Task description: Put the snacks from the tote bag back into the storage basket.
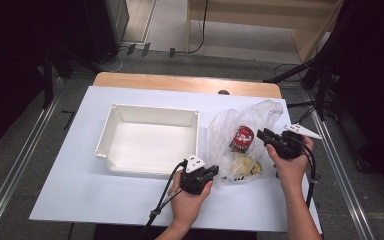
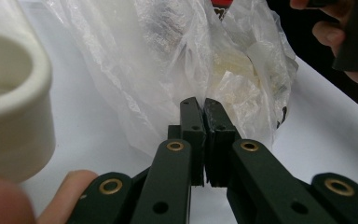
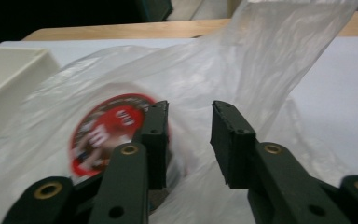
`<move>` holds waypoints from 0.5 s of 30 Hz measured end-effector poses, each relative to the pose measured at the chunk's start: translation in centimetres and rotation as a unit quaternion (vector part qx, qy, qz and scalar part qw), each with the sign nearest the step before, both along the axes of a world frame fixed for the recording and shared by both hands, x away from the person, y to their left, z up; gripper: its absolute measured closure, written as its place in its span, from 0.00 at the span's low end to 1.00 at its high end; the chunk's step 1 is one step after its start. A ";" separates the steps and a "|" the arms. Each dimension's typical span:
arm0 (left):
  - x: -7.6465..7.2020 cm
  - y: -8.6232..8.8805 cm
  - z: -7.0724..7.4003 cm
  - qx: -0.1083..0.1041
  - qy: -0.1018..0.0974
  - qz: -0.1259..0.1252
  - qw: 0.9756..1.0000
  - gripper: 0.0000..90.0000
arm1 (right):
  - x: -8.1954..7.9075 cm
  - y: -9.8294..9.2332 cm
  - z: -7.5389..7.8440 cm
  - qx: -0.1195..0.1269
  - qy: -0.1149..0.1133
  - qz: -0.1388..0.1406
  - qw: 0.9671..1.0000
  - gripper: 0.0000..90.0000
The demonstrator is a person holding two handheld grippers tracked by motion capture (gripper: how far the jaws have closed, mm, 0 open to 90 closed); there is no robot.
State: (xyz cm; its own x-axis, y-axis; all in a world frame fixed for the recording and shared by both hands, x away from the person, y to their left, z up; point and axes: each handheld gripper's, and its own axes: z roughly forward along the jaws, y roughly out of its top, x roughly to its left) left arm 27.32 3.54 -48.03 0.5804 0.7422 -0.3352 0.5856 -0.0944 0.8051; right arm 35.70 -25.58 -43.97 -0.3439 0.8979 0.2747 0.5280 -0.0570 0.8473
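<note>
A crumpled clear plastic bag (image 1: 260, 115) lies right of centre on the white table top. Inside it lies a red can (image 1: 242, 138) beside pale yellowish packets (image 1: 242, 165). My left gripper (image 1: 214, 172) is at the bag's near left corner. In the left gripper view the left gripper (image 2: 203, 103) is shut, and the folds of the bag (image 2: 158, 56) run into its tips. My right gripper (image 1: 264, 134) is at the bag's right side, pointing at the can. In the right gripper view the right gripper (image 3: 189, 121) has its jaws apart, with loose bag film (image 3: 270, 51) between them and the can (image 3: 105, 135) blurred beyond the left jaw.
An empty white tray (image 1: 150, 116) stands left of the bag, and its rounded corner (image 2: 14, 93) is close to my left gripper. The table's wooden back edge (image 1: 180, 82) lies beyond. Dark stands and cables (image 1: 325, 80) are off the table's right side.
</note>
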 end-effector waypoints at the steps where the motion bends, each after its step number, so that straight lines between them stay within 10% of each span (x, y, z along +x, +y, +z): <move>1: 0.0 0.0 0.0 0.000 0.000 0.001 1.000 0.99 | -0.5 0.3 0.1 0.001 -0.002 0.010 1.000 0.71; 15: 0.0 -0.1 0.0 0.004 -0.005 0.001 1.000 1.00 | -2.8 3.2 -1.7 -0.041 -0.011 0.027 0.999 0.44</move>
